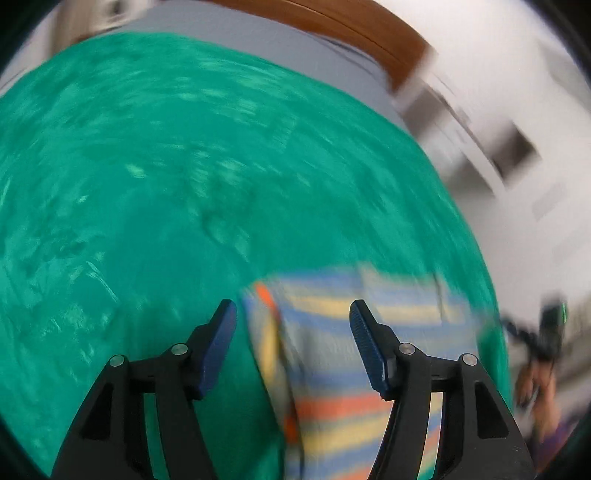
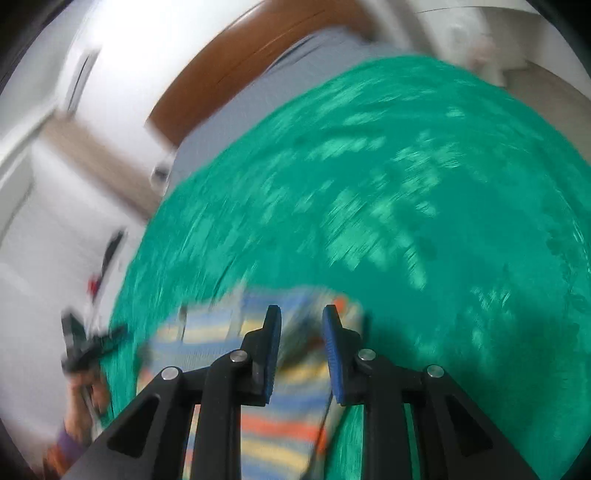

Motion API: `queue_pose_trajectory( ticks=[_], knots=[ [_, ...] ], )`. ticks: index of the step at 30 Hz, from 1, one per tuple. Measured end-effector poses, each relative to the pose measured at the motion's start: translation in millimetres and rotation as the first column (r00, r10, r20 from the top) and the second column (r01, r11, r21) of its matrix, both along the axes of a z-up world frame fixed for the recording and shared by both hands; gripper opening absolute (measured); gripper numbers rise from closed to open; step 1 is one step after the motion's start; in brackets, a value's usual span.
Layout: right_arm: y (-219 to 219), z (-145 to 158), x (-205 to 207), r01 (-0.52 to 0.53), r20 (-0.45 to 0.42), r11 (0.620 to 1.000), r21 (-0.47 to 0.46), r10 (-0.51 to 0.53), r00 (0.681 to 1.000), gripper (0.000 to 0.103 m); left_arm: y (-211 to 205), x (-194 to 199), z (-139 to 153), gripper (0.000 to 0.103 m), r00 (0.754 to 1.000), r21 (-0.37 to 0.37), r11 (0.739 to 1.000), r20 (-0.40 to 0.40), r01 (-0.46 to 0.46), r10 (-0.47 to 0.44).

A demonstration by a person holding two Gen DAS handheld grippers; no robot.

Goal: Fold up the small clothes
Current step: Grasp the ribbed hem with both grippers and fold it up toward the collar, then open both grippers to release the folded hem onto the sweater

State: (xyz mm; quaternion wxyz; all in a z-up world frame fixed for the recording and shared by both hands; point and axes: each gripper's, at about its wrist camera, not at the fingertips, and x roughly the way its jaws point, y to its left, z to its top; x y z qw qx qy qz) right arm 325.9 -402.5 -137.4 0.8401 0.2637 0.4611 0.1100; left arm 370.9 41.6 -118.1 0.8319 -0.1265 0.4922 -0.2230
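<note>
A small striped garment [image 1: 332, 369] in blue, yellow and orange lies on a green cloth [image 1: 147, 184]. Both views are motion-blurred. My left gripper [image 1: 293, 317] is open, its fingers wide apart above the garment's left part, holding nothing. In the right wrist view the same garment [image 2: 280, 424] lies under my right gripper [image 2: 301, 321], which is open with a narrower gap and holds nothing. The other gripper shows at the right edge of the left wrist view [image 1: 546, 339] and at the left edge of the right wrist view [image 2: 85, 347].
The green cloth [image 2: 424, 221] covers a grey-sheeted bed with a brown wooden headboard [image 1: 351, 33] at the back. White walls and furniture stand beyond the bed's edges [image 2: 55, 184].
</note>
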Motion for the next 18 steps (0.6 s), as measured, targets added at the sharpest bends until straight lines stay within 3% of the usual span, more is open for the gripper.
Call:
queue_pose_trajectory(
  ticks=[2, 4, 6, 8, 9, 12, 15, 18],
  knots=[
    [19.8, -4.3, 1.1, -0.121, -0.078, 0.992, -0.020, 0.119, 0.990, 0.025, -20.3, -20.9, -2.5, 0.066, 0.984, 0.007, 0.985, -0.035, 0.175, -0.174],
    [43.5, -19.2, 8.5, -0.221, -0.160, 0.975, -0.029, 0.213, 0.964, 0.025, -48.5, -34.7, -15.7, 0.069, 0.939, 0.005, 0.944, -0.107, 0.330, -0.328],
    [65.5, -37.0, 26.0, -0.277, -0.226, 0.960, -0.047, 0.260, 0.939, 0.026, -79.2, -34.2, -34.9, 0.069, 0.905, 0.064, 0.911, -0.161, 0.407, -0.393],
    [82.3, -46.8, 47.0, -0.269, -0.229, 0.959, -0.087, 0.244, 0.942, 0.026, -95.5, -20.0, -44.7, 0.067, 0.915, 0.110, 0.915, -0.169, 0.388, -0.367],
    [88.3, -46.0, 57.3, -0.244, -0.189, 0.964, -0.110, 0.220, 0.957, 0.026, -99.5, -3.6, -46.1, 0.066, 0.936, 0.101, 0.938, -0.161, 0.331, -0.313],
    [87.5, -16.7, 67.8, -0.064, 0.043, 0.989, -0.135, 0.070, 0.997, 0.026, -80.0, 33.9, -24.8, 0.063, 0.993, 0.021, 0.995, -0.078, 0.094, -0.092],
    [80.9, 4.7, 54.3, 0.001, 0.138, 0.996, -0.085, 0.011, 0.990, 0.026, -47.1, 38.5, 0.3, 0.073, 0.998, -0.105, 0.993, -0.032, -0.059, 0.056],
    [100.4, 8.8, 38.7, -0.093, 0.109, 0.974, -0.207, 0.117, 0.987, 0.026, -38.8, 16.8, 9.5, 0.075, 1.000, -0.068, 0.997, 0.020, -0.022, 0.023]
  ],
)
